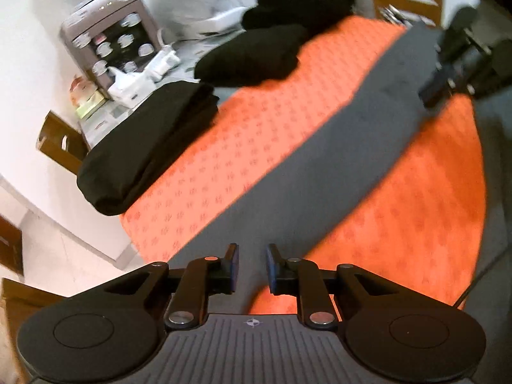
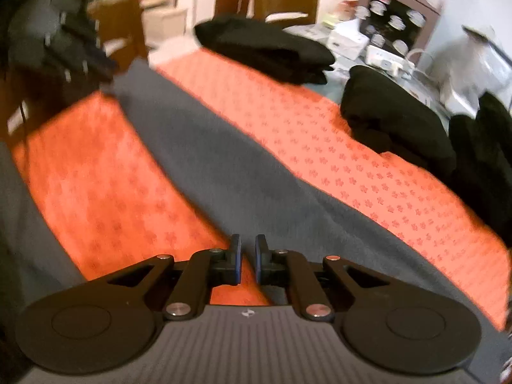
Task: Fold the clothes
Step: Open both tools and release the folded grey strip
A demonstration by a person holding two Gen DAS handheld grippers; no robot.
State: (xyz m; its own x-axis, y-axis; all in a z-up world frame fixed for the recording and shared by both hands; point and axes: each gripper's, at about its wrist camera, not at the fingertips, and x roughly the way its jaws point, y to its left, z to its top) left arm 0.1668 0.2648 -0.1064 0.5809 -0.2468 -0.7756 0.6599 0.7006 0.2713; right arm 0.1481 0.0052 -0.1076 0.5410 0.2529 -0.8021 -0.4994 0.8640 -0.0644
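Grey cloth (image 1: 336,147) lies as a long folded strip across my orange patterned mat (image 1: 256,134), with my left gripper (image 1: 252,265) and right gripper (image 2: 248,257) above it, jaws slightly parted and holding nothing, black folded piles (image 2: 265,51) beyond.

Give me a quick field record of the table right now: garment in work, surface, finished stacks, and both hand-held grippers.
garment in work: grey garment, a long strip laid diagonally across the cloth
surface: orange patterned tablecloth
folded black clothes: three piles along the far edge
left hand-held gripper: jaws apart, nothing between them, over the grey garment's near end
right hand-held gripper: jaws slightly apart, nothing visibly gripped, over the grey garment's other end
background: grey appliance with cups
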